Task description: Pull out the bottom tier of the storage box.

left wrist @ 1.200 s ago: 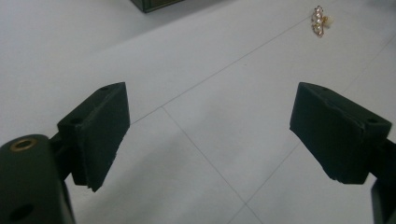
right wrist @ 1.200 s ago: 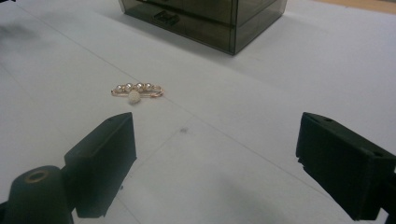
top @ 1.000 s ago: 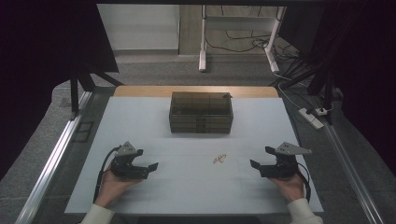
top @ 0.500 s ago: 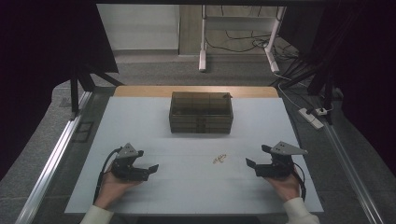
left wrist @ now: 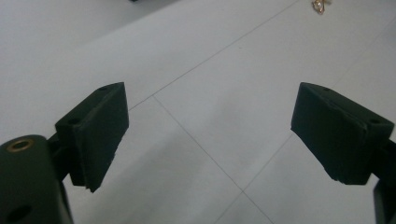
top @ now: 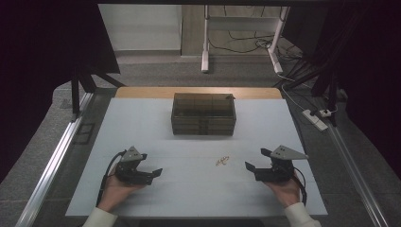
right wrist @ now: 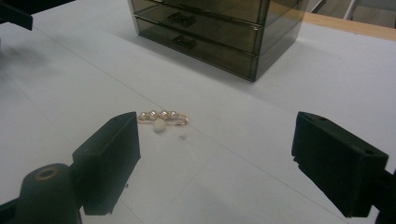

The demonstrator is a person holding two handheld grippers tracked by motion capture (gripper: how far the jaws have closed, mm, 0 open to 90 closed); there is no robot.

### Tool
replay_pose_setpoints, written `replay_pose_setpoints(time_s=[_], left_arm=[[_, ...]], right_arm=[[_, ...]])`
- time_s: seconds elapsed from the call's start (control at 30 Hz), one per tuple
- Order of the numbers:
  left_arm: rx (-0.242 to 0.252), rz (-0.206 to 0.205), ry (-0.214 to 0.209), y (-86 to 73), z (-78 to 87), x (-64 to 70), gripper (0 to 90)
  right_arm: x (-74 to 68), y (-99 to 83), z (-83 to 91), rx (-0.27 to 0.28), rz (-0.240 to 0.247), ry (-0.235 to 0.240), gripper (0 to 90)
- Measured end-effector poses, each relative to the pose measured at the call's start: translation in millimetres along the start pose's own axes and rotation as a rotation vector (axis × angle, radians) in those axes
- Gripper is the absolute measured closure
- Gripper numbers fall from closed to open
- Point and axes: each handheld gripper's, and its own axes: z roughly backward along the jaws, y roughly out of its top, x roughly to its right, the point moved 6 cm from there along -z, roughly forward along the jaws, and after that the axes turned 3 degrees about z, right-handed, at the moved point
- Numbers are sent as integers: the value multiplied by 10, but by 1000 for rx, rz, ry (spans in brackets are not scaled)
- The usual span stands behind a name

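A small gold clasp with pearl beads (top: 221,161) (right wrist: 161,118) lies flat on the white table, in front of a dark smoked-plastic drawer box (top: 203,113) (right wrist: 210,28) whose drawers are shut. My right gripper (top: 257,159) (right wrist: 215,154) is open and empty, low over the table just right of the clasp and pointing at it. My left gripper (top: 151,164) (left wrist: 210,135) is open and empty at the table's front left, jaws pointing right. The clasp (left wrist: 320,4) sits far off at the top edge of the left gripper view.
The white table top (top: 142,123) has a wooden strip (top: 142,92) along its far edge. A power strip (top: 316,119) lies on the floor to the right. A rail (top: 56,156) runs along the table's left side. The left gripper's jaw (right wrist: 14,11) shows far off.
My right gripper has slid a little to the left, closer to the pearl clasp. The left gripper has stayed about where it was. Both remain open.
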Motion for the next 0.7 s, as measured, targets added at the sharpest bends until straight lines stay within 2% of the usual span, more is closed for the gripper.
replay_pose_setpoints(time_s=[0.17,0.23,0.43,0.6,0.63,0.67,0.7], left_arm=[[15,12,-1,2,8,-2,121],[15,8,14,-2,12,8,121],[23,-11,14,14,19,47,121],[31,-5,13,23,21,33,125],[30,-4,16,21,19,30,125],[30,-5,16,21,15,37,125],[30,-5,16,21,15,37,125]], right_arm=[[-69,52,-26,17,17,-2,155],[-81,54,-54,10,22,6,154],[-142,59,-121,1,32,21,155],[-180,66,-115,2,39,21,157],[-183,72,-111,8,40,16,167],[-191,93,-91,37,43,-1,193],[-191,93,-91,37,43,-1,193]])
